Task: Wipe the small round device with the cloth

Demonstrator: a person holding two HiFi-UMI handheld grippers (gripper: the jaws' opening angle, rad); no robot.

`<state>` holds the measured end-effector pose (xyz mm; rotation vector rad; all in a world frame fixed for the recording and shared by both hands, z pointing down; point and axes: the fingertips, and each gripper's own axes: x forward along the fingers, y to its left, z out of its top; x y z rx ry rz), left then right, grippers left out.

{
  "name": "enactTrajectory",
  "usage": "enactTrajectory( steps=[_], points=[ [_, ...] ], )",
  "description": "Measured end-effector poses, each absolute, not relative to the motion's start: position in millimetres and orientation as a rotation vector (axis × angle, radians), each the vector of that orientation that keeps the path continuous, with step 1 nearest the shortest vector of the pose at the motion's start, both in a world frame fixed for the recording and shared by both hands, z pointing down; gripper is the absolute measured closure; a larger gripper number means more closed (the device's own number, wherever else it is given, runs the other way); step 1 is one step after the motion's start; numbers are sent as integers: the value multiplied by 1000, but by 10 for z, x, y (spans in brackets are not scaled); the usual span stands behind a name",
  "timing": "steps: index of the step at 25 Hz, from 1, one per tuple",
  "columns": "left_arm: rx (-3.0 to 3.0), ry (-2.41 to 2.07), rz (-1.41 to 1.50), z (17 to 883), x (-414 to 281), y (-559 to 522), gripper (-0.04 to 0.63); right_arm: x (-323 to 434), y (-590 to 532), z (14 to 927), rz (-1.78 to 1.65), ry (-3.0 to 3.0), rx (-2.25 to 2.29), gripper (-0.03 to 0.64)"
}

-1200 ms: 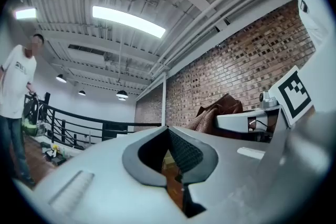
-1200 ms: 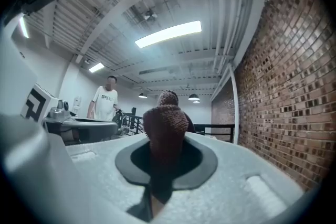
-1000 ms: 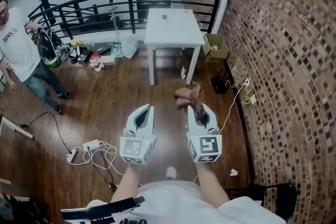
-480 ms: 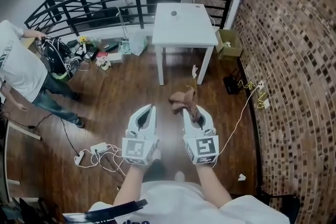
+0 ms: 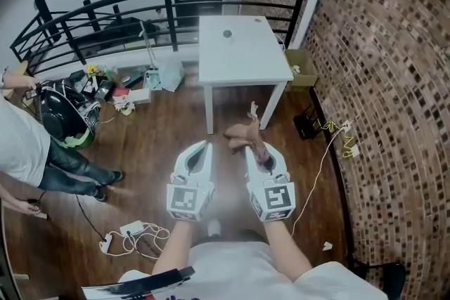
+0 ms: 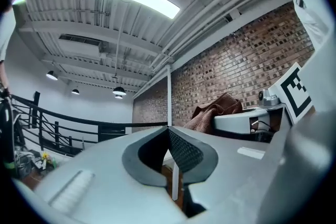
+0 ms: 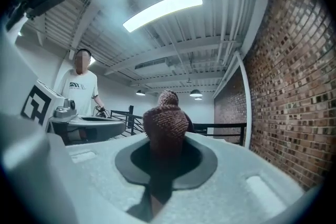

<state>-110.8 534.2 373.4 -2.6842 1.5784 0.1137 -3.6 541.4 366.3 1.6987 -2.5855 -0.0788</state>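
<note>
A small round device lies near the far edge of a white square table ahead of me in the head view. My right gripper is shut on a brown cloth, which bunches out past its tip; in the right gripper view the cloth stands up between the jaws. My left gripper is beside it, shut with nothing between its jaws. Both grippers point level toward the table and stop short of its front edge.
A brick wall runs along the right. A black railing stands behind the table. A person is at the left, next to bags and clutter. Cables and a power strip lie on the wooden floor. A cardboard box sits right of the table.
Both grippers have moved forward across the floor toward the white table, which now looks larger and nearer. The cloth stays in the right gripper. The person has shifted further toward the left edge.
</note>
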Motion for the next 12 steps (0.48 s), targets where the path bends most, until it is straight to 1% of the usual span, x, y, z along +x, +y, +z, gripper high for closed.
enactTrajectory(
  steps=[5,12],
  points=[
    [-2720,1547,117,3814,-1089,4741,580,160,4841,3856,-5,-2489,1770,588],
    [-2703,1578,125,3981,-997,3695,578,494,3715,3976,-17,-2484,1818,588]
  ],
)
